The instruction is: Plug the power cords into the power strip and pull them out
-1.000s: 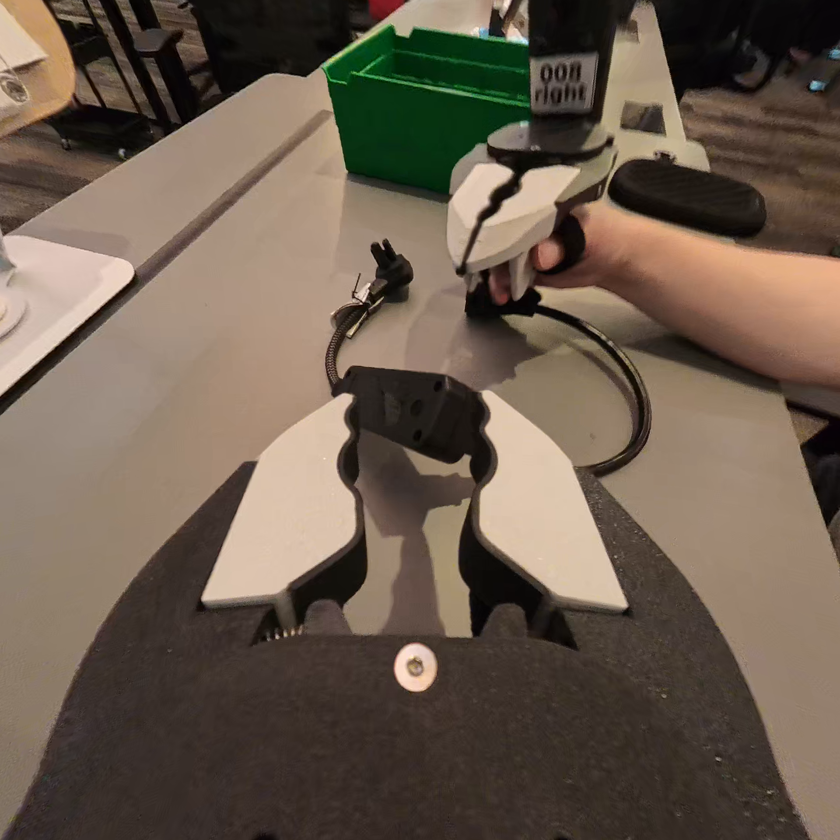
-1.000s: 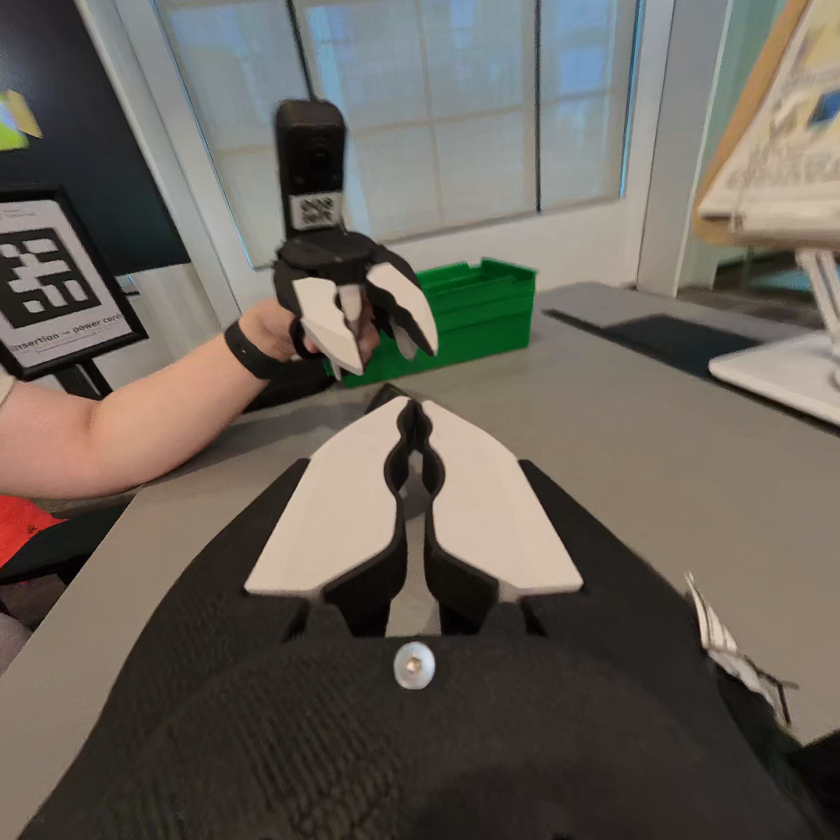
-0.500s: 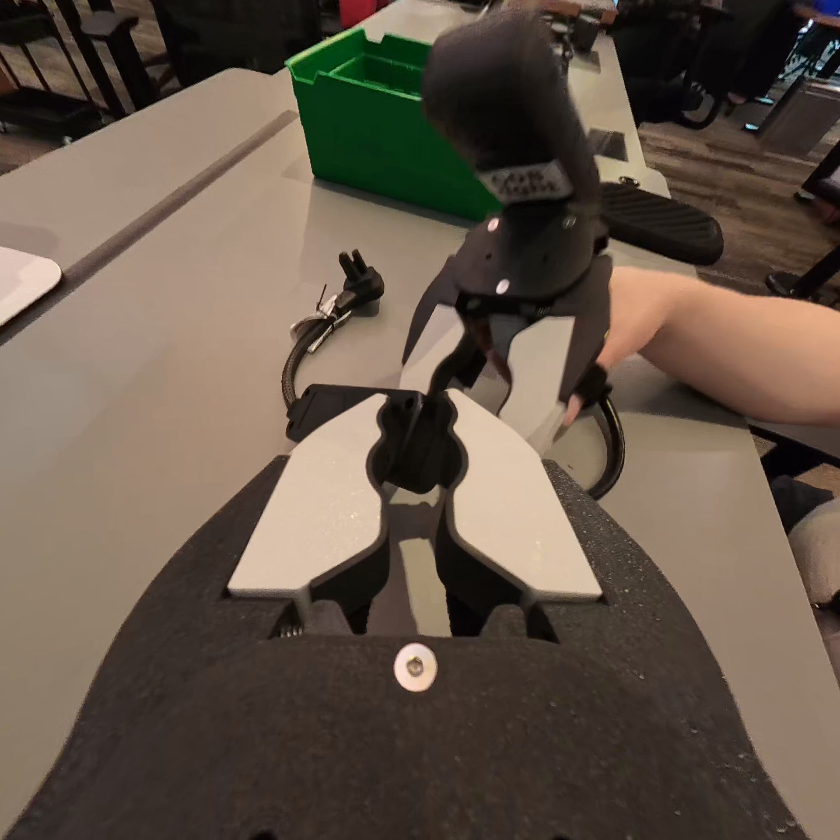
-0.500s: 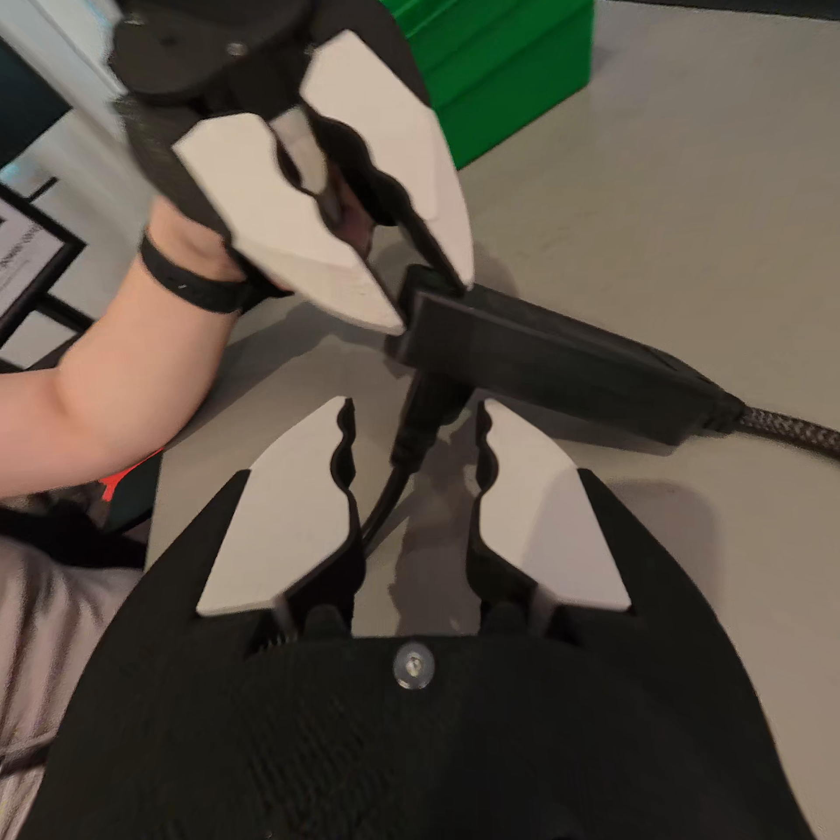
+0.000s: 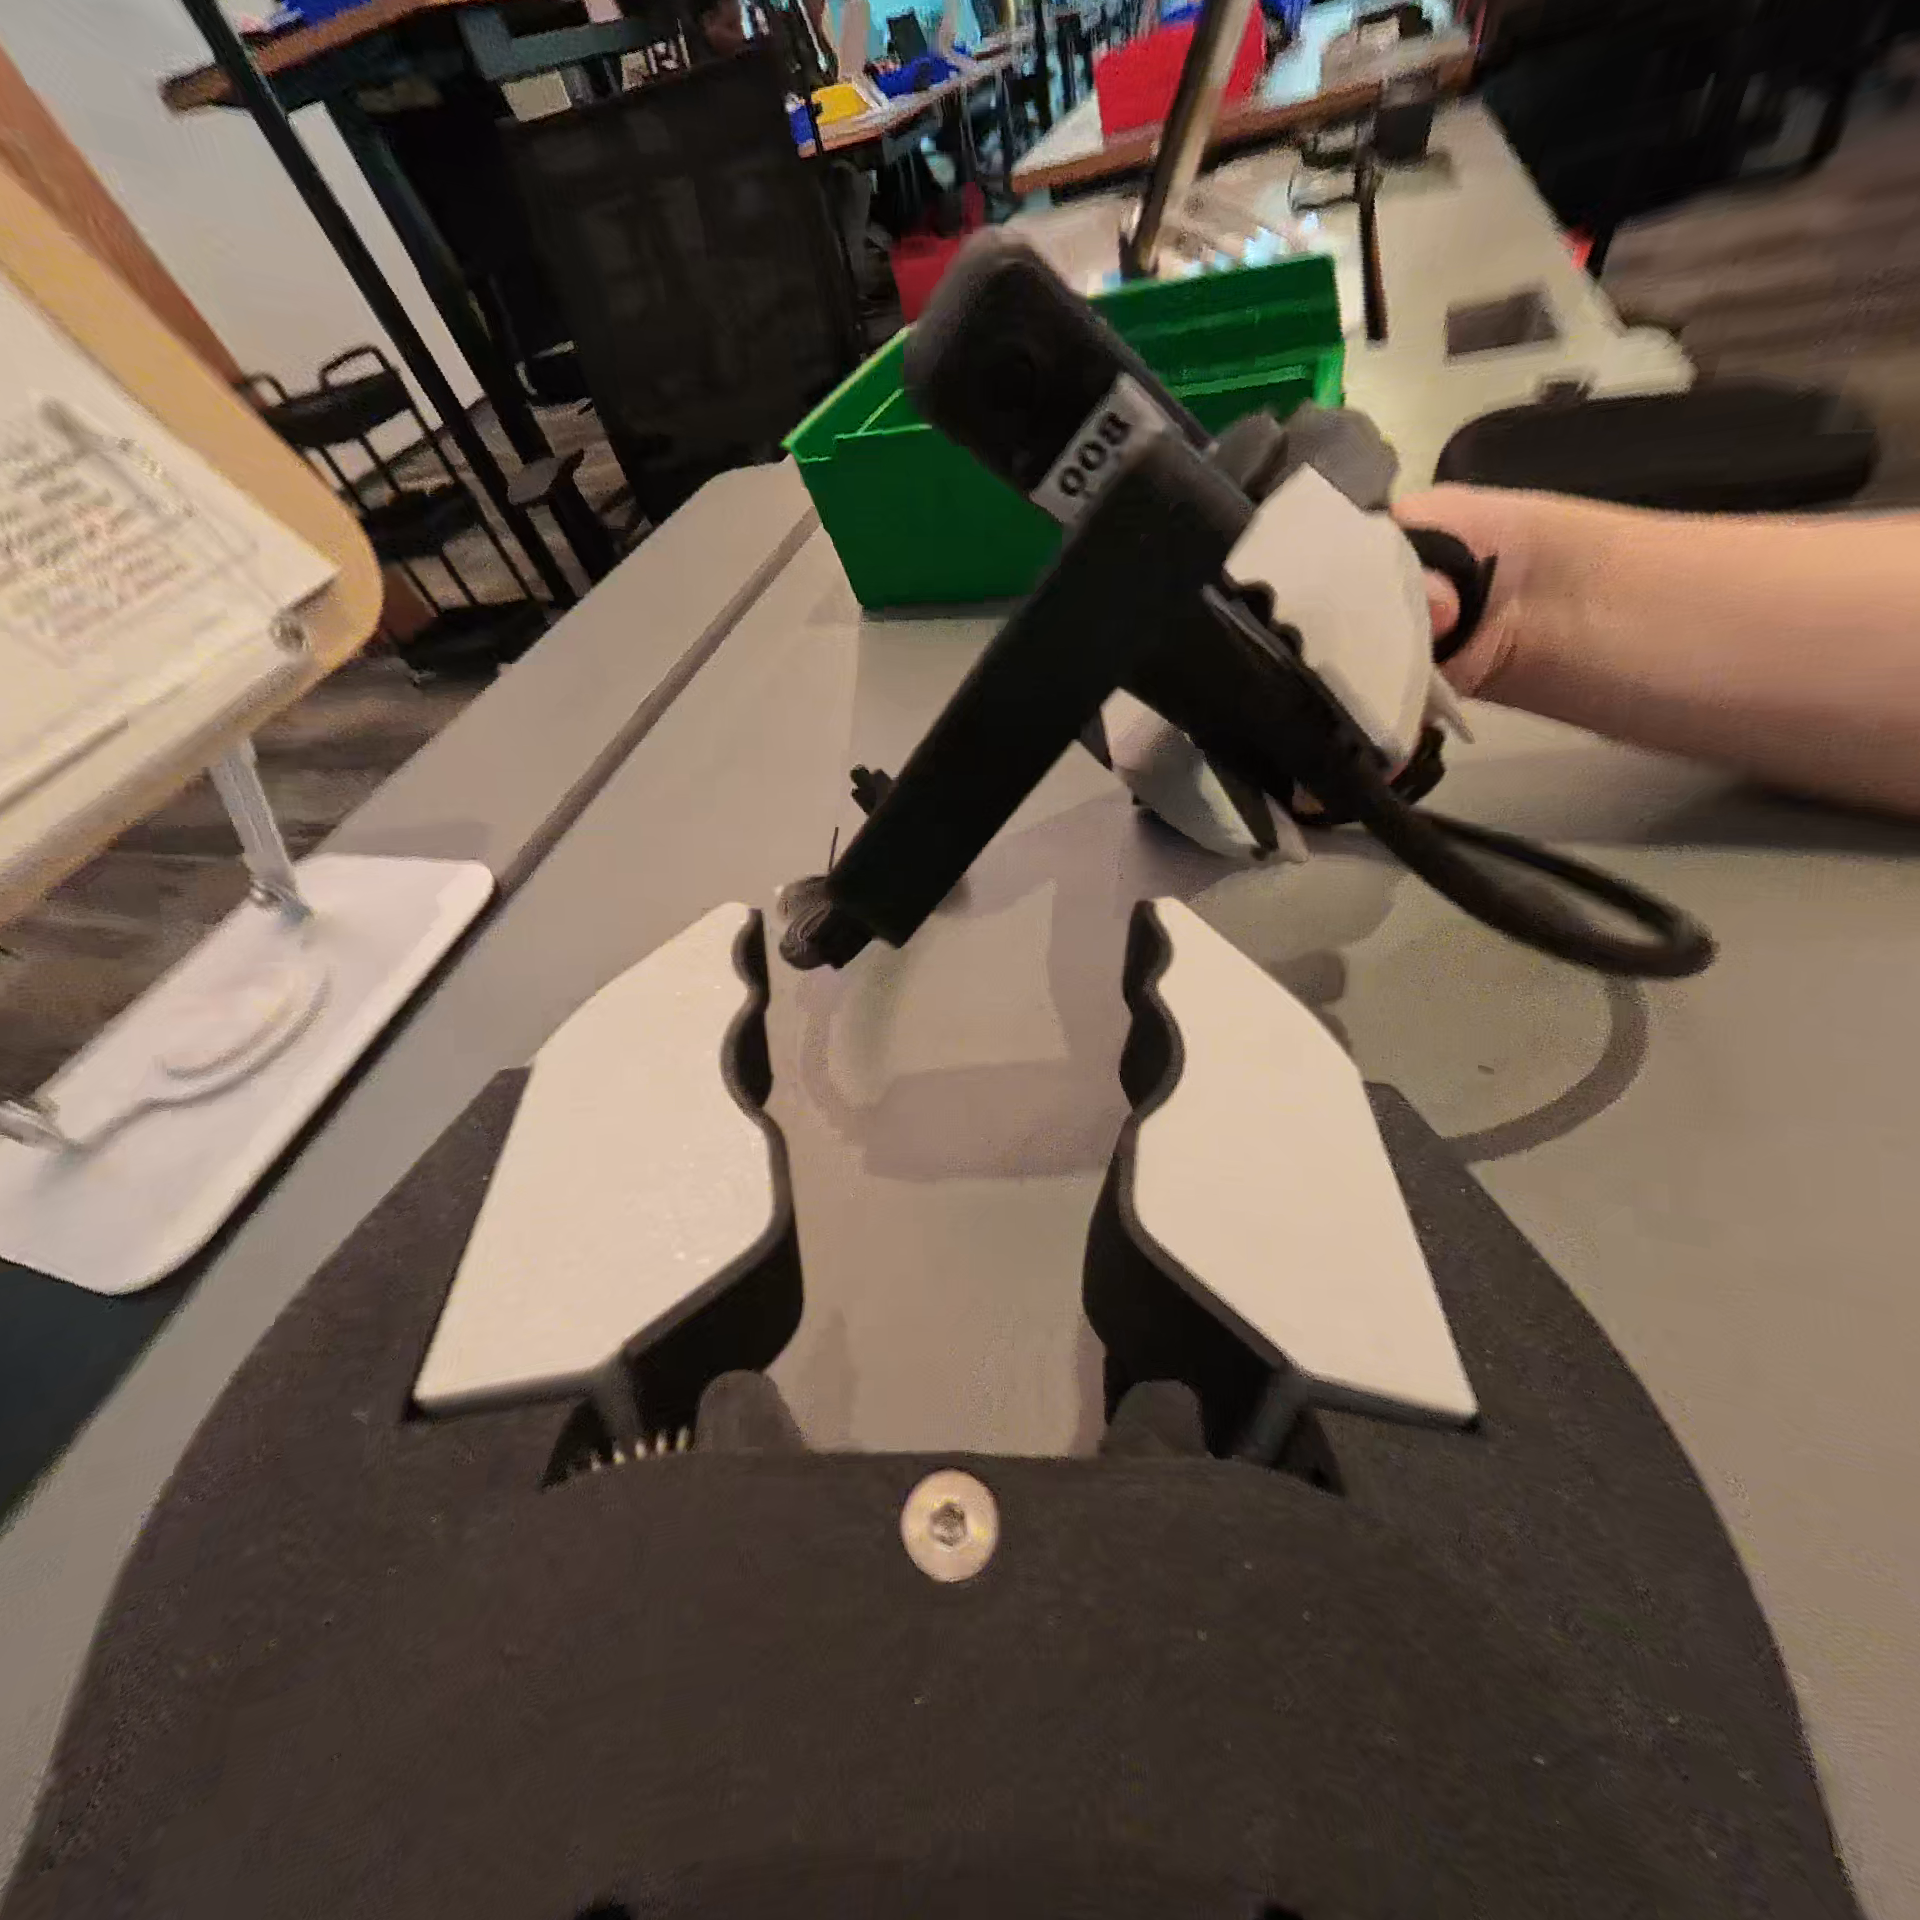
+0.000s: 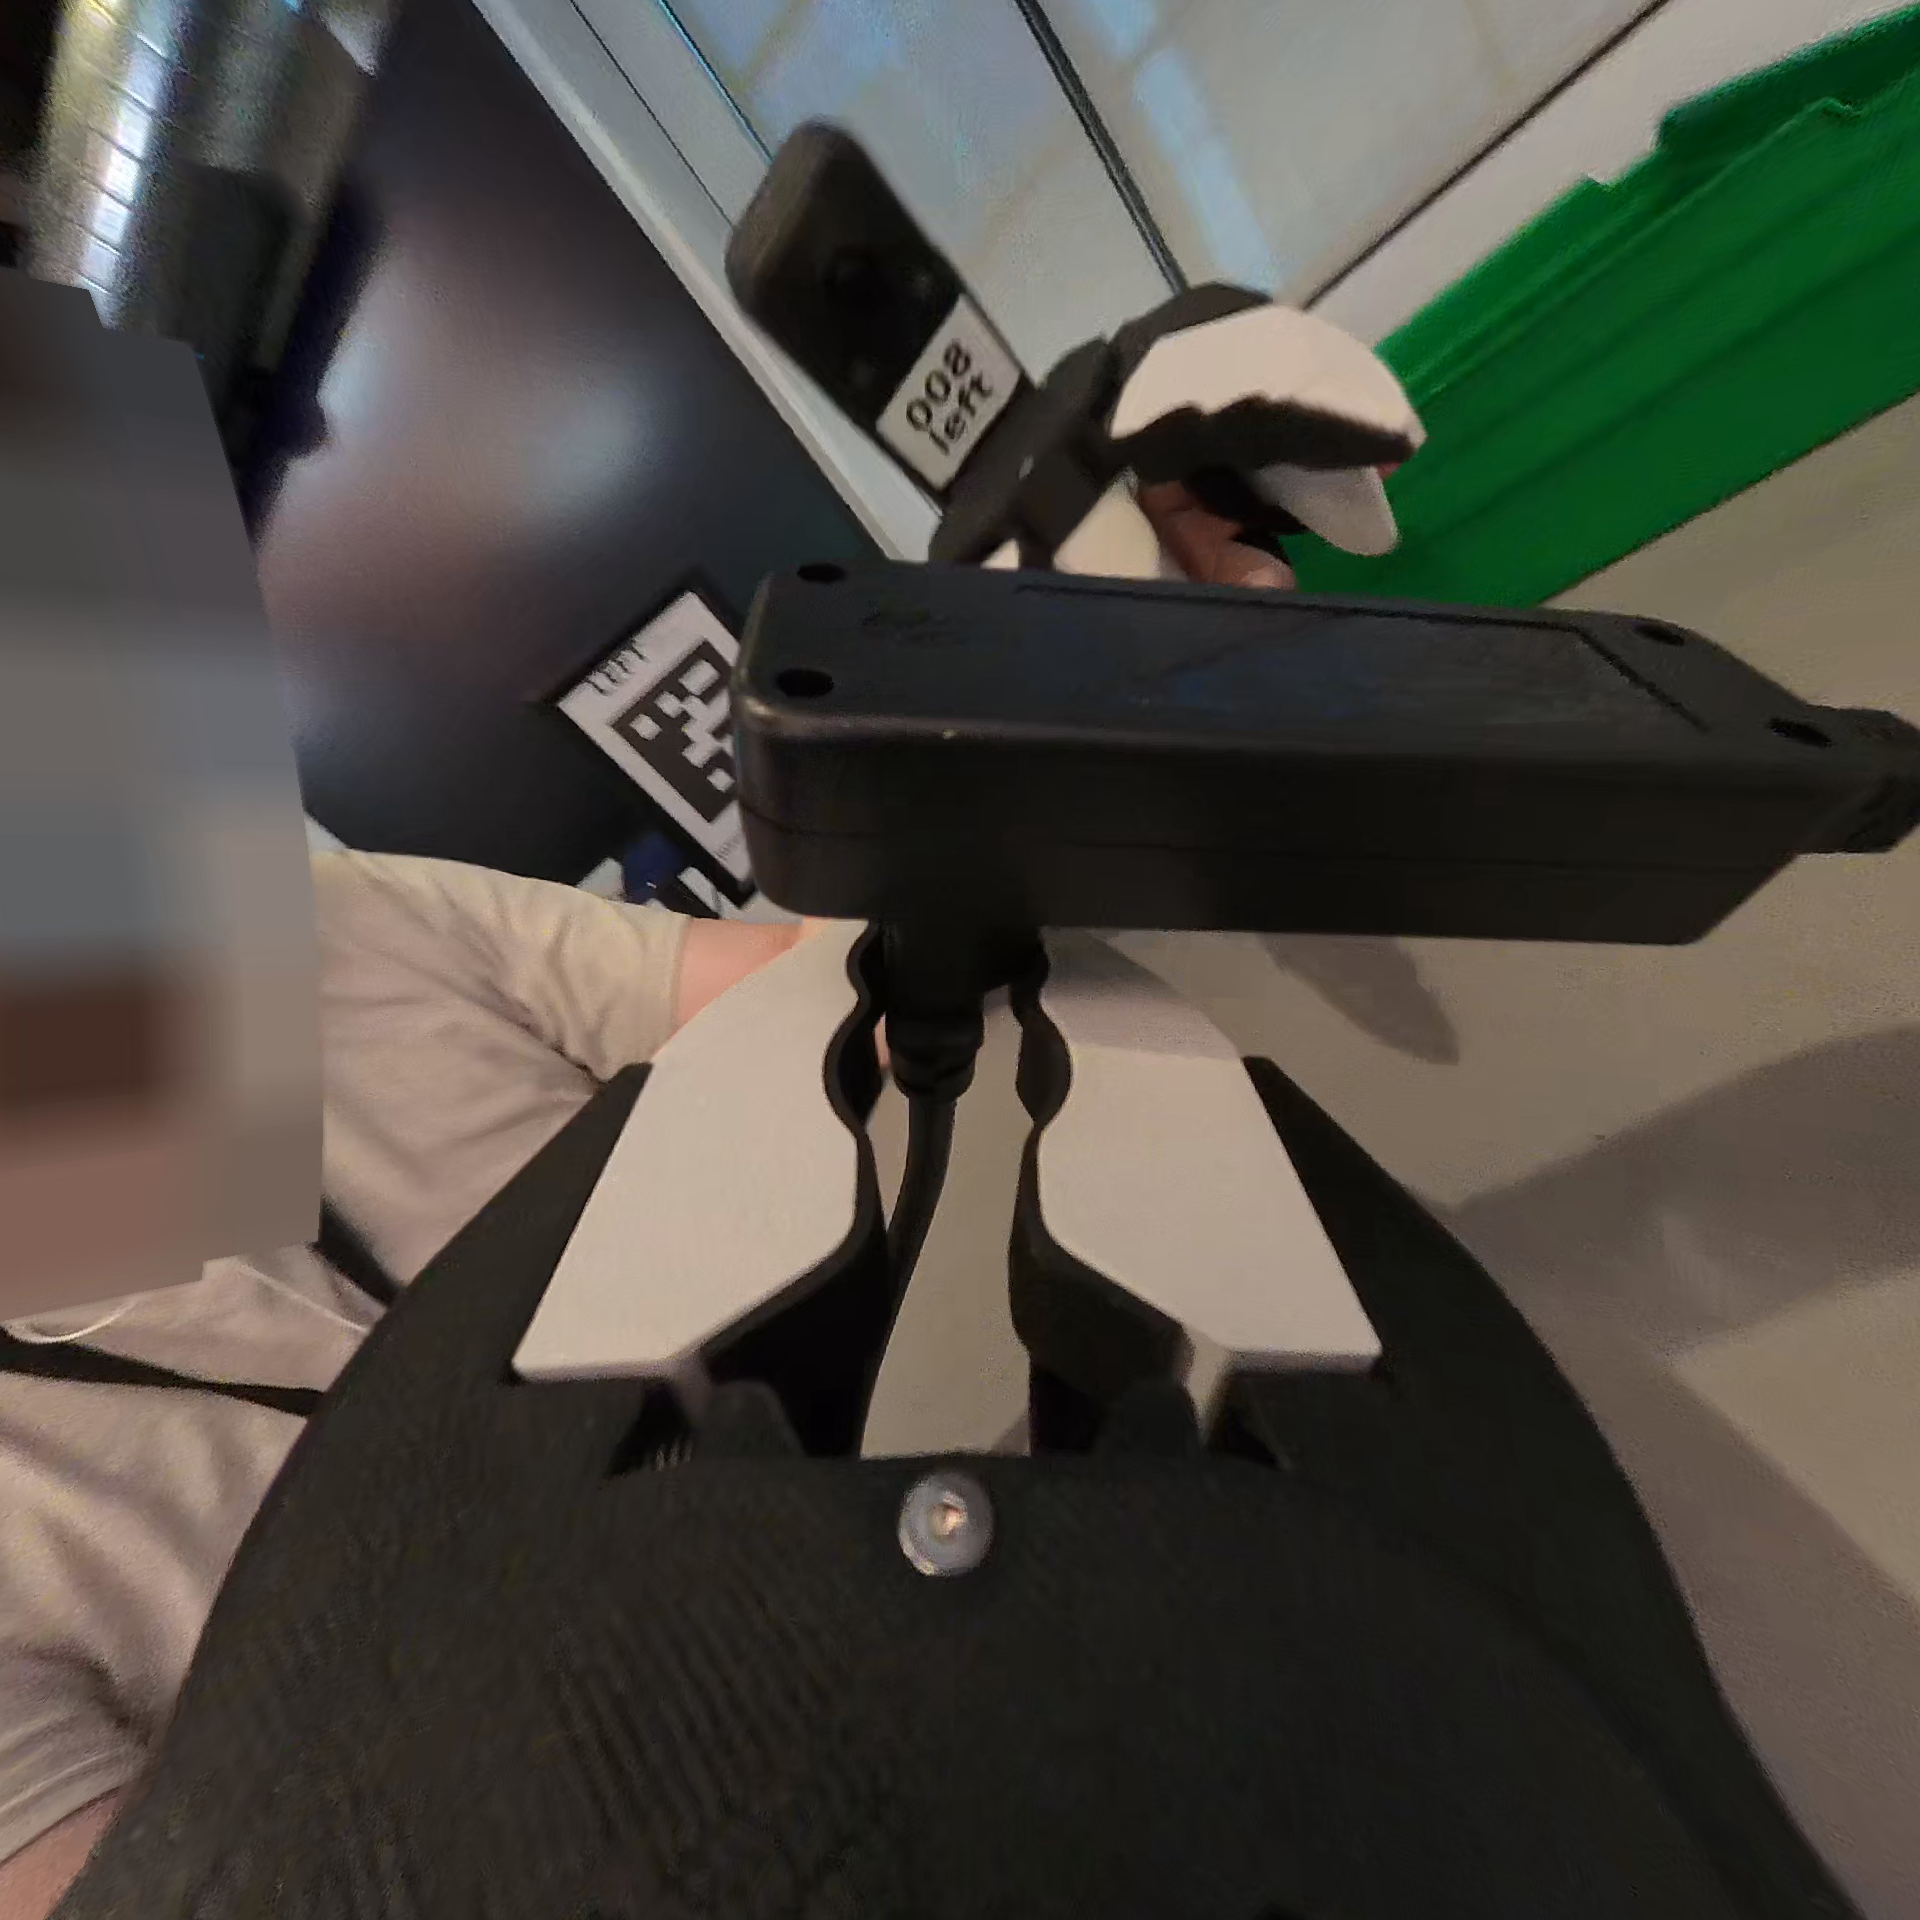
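Plug clamped in right hand-held gripper, power strip attached; left hand-held gripper apart; green bin behind.

Between the spread fingers of my left tool lies bare grey table, so I have room to pass straight ahead there. Just past the left fingertip, the long black plastic power strip slants down to the table and bars the way forward. My right tool holds up its far end, and a loop of thick black cord lies on the table to the right. Behind stands a green plastic bin. On the left, a white flat-based document stand takes the table's edge.
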